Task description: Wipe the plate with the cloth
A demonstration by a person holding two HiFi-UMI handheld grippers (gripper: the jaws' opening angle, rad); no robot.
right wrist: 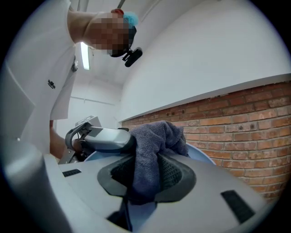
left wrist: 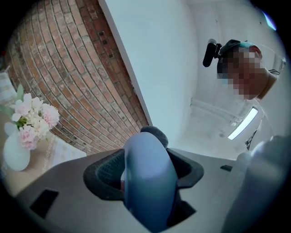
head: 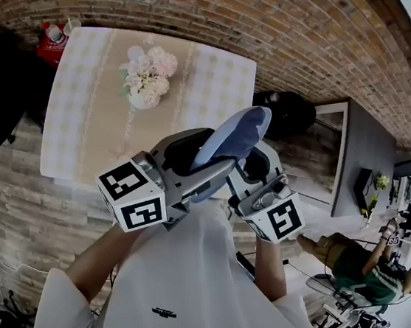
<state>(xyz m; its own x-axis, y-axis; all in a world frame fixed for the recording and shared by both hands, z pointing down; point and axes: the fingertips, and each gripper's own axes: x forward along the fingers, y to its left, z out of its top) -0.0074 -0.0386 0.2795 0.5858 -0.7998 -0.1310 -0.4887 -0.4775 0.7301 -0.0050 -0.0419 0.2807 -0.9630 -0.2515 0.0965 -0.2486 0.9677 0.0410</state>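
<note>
Item: plate (left wrist: 148,182), pale blue, held on edge in the air in front of the person's chest and clear of any surface. Holder: left gripper (left wrist: 145,170), jaws closed on the plate's rim, one dark pad on each face. In the head view the plate rises from those jaws toward 1 o'clock. Item: cloth (right wrist: 152,150), grey-blue terry, bunched. Holder: right gripper (right wrist: 146,175), jaws clamped on the cloth's lower folds, with the rest spilling out above the pads toward 12 o'clock. In the right gripper view the bunched cloth lies against the plate's face, and the blue rim shows behind it from 9 to 3 o'clock. In the left gripper view a dark tuft of cloth shows over the plate's top edge at 12 o'clock. In the head view the right gripper sits at 5 o'clock of the plate, close beside the left one. Each carries a marker cube (head: 137,197) toward the person. Surroundings: table (head: 90,129) with a checked cover at 11 o'clock of the grippers, well apart from them. It bears a white vase of pink flowers (head: 147,77). A brick wall (head: 262,19) stands behind.
</note>
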